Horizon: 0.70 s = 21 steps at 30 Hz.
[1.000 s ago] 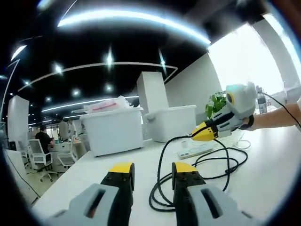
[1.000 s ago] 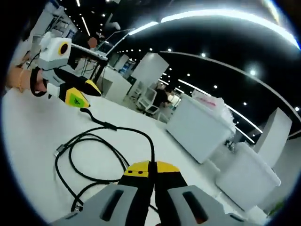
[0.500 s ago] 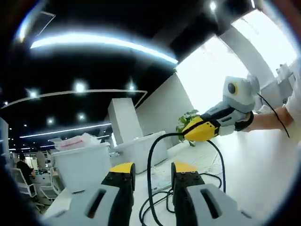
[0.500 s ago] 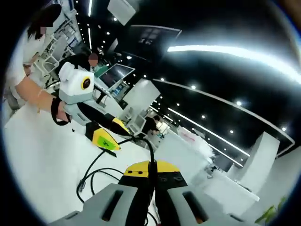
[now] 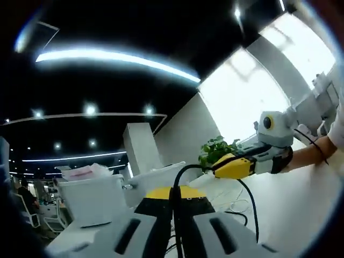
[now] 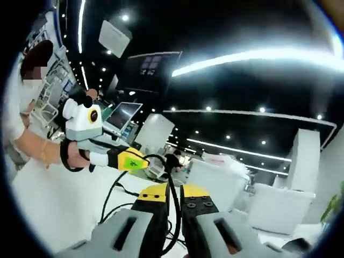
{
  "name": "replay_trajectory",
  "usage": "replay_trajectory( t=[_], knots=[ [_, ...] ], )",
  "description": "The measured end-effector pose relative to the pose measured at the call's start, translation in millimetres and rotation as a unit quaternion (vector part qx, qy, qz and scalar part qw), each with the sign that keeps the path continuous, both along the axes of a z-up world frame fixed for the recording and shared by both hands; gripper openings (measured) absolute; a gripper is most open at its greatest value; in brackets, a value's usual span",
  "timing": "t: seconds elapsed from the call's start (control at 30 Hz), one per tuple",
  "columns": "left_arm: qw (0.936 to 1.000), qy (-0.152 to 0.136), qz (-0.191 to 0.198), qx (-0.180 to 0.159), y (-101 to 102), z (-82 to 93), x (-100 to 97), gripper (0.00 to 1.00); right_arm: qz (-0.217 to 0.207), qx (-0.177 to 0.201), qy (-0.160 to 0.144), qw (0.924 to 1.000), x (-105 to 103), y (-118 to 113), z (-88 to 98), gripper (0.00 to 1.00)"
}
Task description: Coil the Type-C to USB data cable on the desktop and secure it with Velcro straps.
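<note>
In the left gripper view, white storage bins point(image 5: 88, 196) stand at lower left on the white desktop point(image 5: 301, 199), with a white pillar point(image 5: 141, 156) behind them, a green plant point(image 5: 214, 152) at centre and a bright window wall at upper right; nothing stands in front of the cable. In the right gripper view, white bins point(image 6: 279, 207) sit at lower right, an open laptop point(image 6: 122, 115) at left centre, and a person's forearm point(image 6: 37, 148) comes in from the left edge. The black data cable point(image 5: 185, 172) is thin and glossy; it rises between the left gripper point(image 5: 174, 194) jaws at bottom centre, arches right to the other gripper's yellow tip, and hangs in a loop toward the desktop. In the right gripper view the cable point(image 6: 171, 207) runs up between the right gripper point(image 6: 173, 192) jaws, which are pressed onto it, and curves left. Half a second ago the left jaws stood apart with the cable loose between them; now they are closed on it, while the right gripper keeps its pinch.
</note>
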<state>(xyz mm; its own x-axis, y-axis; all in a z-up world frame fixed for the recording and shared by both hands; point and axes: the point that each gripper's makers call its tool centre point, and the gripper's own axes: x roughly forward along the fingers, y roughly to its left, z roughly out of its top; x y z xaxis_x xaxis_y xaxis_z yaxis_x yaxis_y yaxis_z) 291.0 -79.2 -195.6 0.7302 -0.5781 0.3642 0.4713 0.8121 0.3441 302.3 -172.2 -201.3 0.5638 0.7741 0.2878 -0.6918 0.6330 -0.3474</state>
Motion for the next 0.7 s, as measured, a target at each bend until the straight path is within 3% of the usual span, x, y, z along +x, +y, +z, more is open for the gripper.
replay_trajectory(
  t=[0.1, 0.23, 0.33, 0.37, 0.4, 0.5, 0.57, 0.7],
  knots=[
    [0.9992, 0.006, 0.013, -0.039, 15.4, 7.1, 0.7, 0.04, 0.020, 0.032, 0.041, 0.9984, -0.1, -6.2, 1.6, 0.13],
    [0.9976, 0.018, 0.026, -0.062, 29.2, 6.3, 4.9, 0.04, 0.044, 0.018, 0.067, 0.9966, -2.9, 6.9, -12.0, 0.13],
    [0.9967, 0.024, 0.043, -0.065, 35.4, 3.9, 8.9, 0.04, 0.044, -0.006, 0.065, 0.9969, -8.0, 18.9, -22.0, 0.10],
    [0.9964, 0.026, 0.042, -0.069, 36.5, 4.2, 8.5, 0.04, 0.024, -0.021, 0.051, 0.9982, -5.3, 17.5, -23.5, 0.06],
    [0.9958, 0.028, 0.036, -0.080, 37.3, 5.6, 7.2, 0.04, 0.008, -0.025, 0.034, 0.9991, -3.8, 16.6, -22.8, 0.06],
    [0.9948, 0.038, 0.018, -0.093, 34.8, 5.5, 6.3, 0.04, 0.007, -0.017, 0.051, 0.9985, -2.0, 15.1, -24.3, 0.04],
    [0.9907, 0.054, -0.021, -0.123, 28.8, 6.2, 3.4, 0.04, 0.000, -0.014, 0.056, 0.9983, 1.9, 12.5, -25.0, 0.03],
    [0.9839, 0.077, -0.068, -0.146, 20.6, 7.1, -0.5, 0.04, -0.029, -0.003, 0.038, 0.9989, 8.2, 0.3, -16.6, 0.03]
  ],
)
